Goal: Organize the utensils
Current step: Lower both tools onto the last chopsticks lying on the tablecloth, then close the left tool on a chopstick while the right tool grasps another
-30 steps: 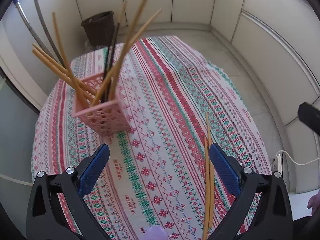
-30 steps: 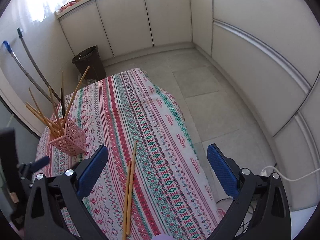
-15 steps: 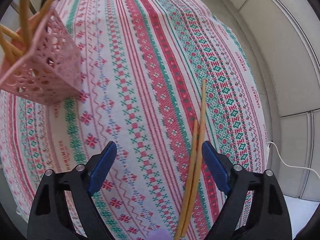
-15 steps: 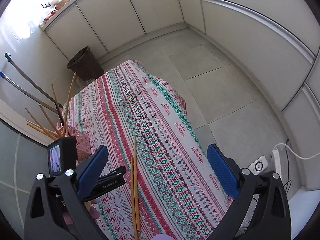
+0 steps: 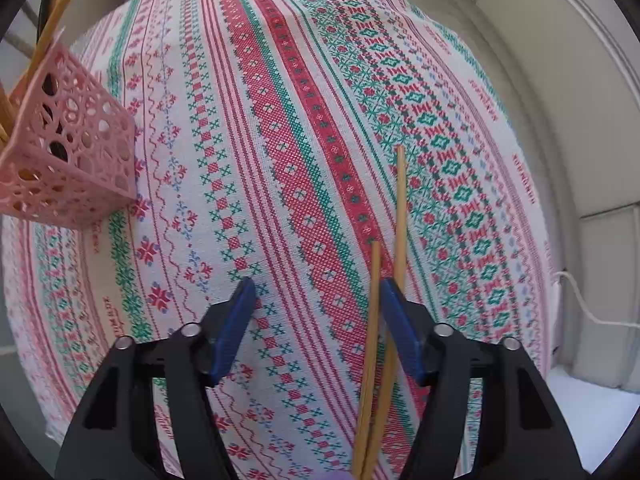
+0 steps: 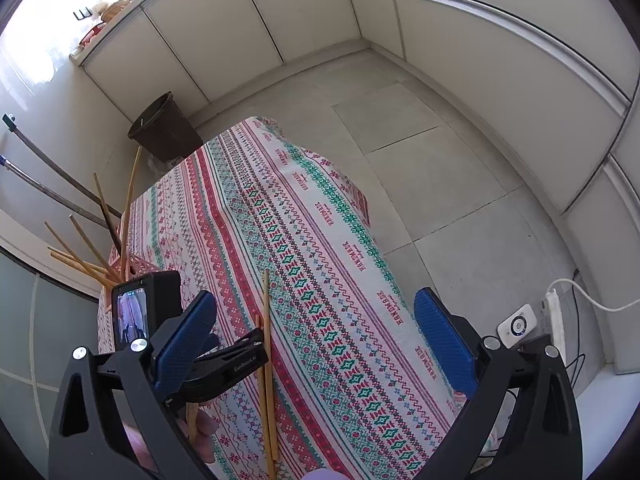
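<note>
Two chopsticks [image 5: 374,320] are lying flat on the tabletop [image 5: 280,160], long axes pointing forward from the left gripper [image 5: 316,296]. Its jaws have just been closing, with one stick between them near the right pad, not yet pinched. The right gripper [image 6: 316,328] is hanging open and empty.

The left wrist camera looks straight down, close over the patterned tablecloth [image 5: 304,184], while the right wrist camera, higher and angled toward the floor and cabinets, shares the cloth, the two chopsticks [image 5: 374,320] and pink basket [image 5: 72,152].

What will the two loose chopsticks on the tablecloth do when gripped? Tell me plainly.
The two chopsticks look thin, straight and wooden: probably stiff and light. Lying crossed, they may scissor or roll apart on the tablecloth. The left claw, just closing, might catch only one.
</note>
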